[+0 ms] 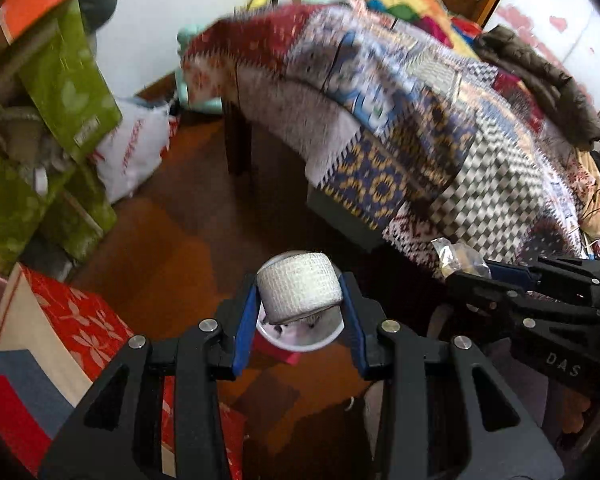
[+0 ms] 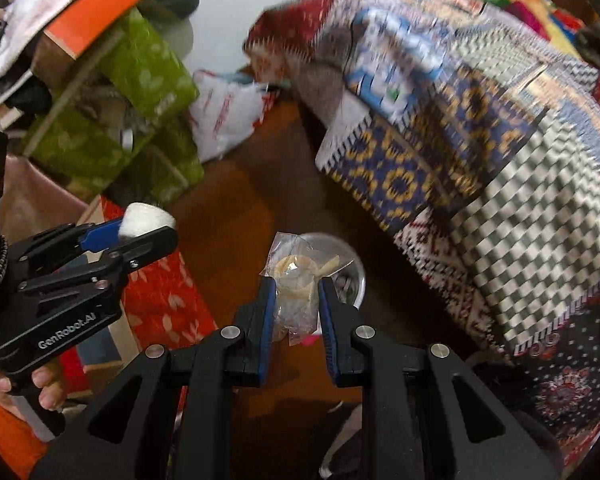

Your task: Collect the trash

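Note:
My left gripper (image 1: 299,294) is shut on a white roll of gauze bandage (image 1: 298,285), held over a small round white bin (image 1: 300,340) on the brown floor. The same roll (image 2: 146,220) shows in the right wrist view at the left, clamped in the left gripper (image 2: 140,230). My right gripper (image 2: 296,292) is shut on a crumpled clear plastic bag (image 2: 296,276) with a yellowish item inside, above the bin (image 2: 350,280). In the left wrist view the right gripper (image 1: 466,270) comes in from the right with the bag (image 1: 458,258).
A bed under a patchwork quilt (image 1: 400,128) fills the right side. Green boxes (image 1: 66,84), a white plastic bag (image 1: 134,148) and a red floral box (image 1: 76,320) crowd the left. A hand (image 2: 46,390) grips the left tool. Brown floor (image 1: 180,216) lies between.

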